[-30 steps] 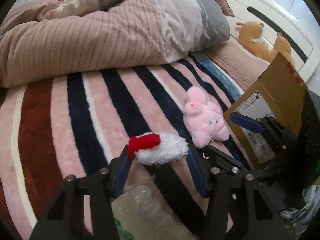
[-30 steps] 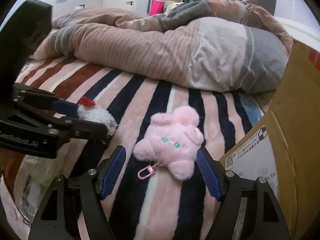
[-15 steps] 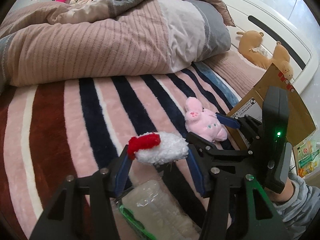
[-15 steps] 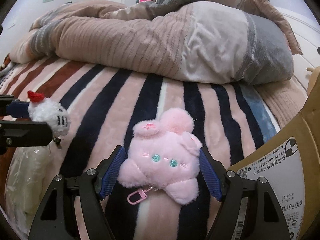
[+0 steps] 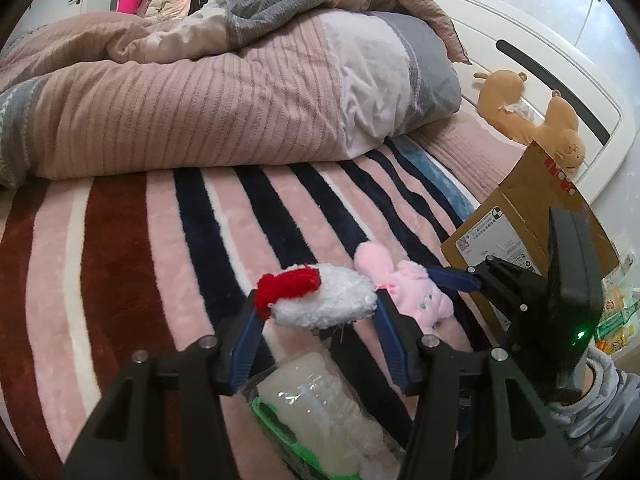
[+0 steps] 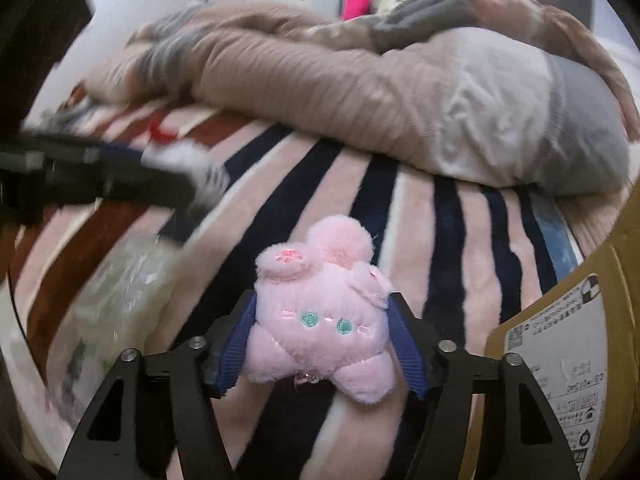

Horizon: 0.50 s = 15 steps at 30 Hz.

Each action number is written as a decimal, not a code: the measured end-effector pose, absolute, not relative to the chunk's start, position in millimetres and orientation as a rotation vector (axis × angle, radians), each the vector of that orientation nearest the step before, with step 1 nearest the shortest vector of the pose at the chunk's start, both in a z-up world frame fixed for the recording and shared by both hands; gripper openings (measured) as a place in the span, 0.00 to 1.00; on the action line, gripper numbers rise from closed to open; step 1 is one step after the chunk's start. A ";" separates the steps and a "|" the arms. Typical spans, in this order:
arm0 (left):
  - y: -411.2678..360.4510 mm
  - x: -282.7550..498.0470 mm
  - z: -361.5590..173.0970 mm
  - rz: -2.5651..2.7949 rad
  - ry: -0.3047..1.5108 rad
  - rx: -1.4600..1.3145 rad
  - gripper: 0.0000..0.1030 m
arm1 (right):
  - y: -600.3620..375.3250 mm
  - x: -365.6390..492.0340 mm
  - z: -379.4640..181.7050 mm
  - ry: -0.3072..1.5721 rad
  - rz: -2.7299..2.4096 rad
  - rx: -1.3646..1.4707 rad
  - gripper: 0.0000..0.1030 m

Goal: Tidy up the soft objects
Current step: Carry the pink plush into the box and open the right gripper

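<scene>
Blur smears left tool (image 6: pixel 200 188) gripping white plush (image 6: pixel 188 160).

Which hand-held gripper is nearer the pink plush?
Right. The right hand-held gripper has the pink plush between its pads; the left hand-held gripper holds the white plush beside it.

A bed covered by a striped fleece blanket (image 5: pixel 168 240) in pink, navy, maroon and white carries everything. On it lie a bunched ribbed duvet (image 5: pixel 208 104) at the far side, a clear plastic bag (image 5: pixel 320 408) near the front, and a brown plush toy (image 5: pixel 532 120) by the white headboard (image 5: pixel 532 40). A cardboard box (image 5: pixel 532 216) stands at the right edge.
</scene>
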<state>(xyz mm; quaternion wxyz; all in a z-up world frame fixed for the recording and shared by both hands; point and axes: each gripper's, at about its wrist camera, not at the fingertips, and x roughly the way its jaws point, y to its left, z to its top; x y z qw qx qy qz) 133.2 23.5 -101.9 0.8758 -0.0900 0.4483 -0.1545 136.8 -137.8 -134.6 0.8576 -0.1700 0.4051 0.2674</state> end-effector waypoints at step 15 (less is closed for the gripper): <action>14.8 99.0 -58.8 -0.302 0.873 -0.159 0.50 | -145.8 109.6 -97.8 0.801 0.632 -0.287 0.55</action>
